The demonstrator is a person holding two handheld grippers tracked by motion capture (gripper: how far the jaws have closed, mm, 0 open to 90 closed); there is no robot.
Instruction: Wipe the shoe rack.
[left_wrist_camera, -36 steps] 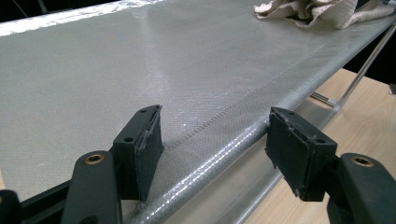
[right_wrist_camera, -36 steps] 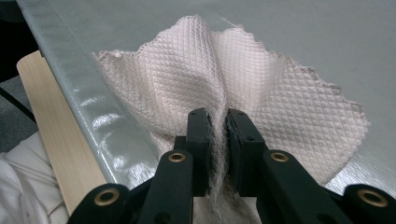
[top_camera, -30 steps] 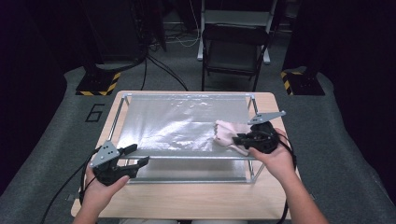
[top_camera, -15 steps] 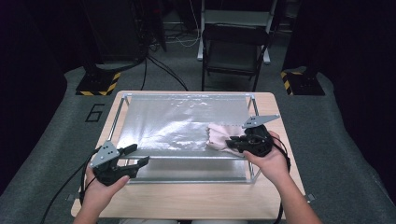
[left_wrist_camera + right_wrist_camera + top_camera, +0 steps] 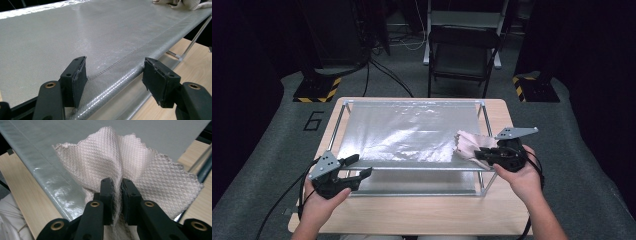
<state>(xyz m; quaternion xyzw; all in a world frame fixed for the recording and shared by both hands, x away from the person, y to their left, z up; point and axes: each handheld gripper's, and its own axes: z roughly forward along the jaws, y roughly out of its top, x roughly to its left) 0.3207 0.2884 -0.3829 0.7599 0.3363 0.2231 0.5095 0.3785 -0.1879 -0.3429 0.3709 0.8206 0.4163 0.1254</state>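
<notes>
- Right gripper (image 5: 482, 154), at the right of the high view, has its jaws clamped on a fold of the pink cloth (image 5: 468, 143)
- Cloth lies on the silver sheet (image 5: 407, 132), near its lower right corner
- Left gripper (image 5: 357, 167), lower left, jaws spread wide, straddles the sheet's near edge, holding nothing
- Sheet is stretched on a frame (image 5: 484, 180) on the table (image 5: 432, 212)

cloth (image 5: 468, 144) on sheet's (image 5: 407, 132) right edge
</notes>
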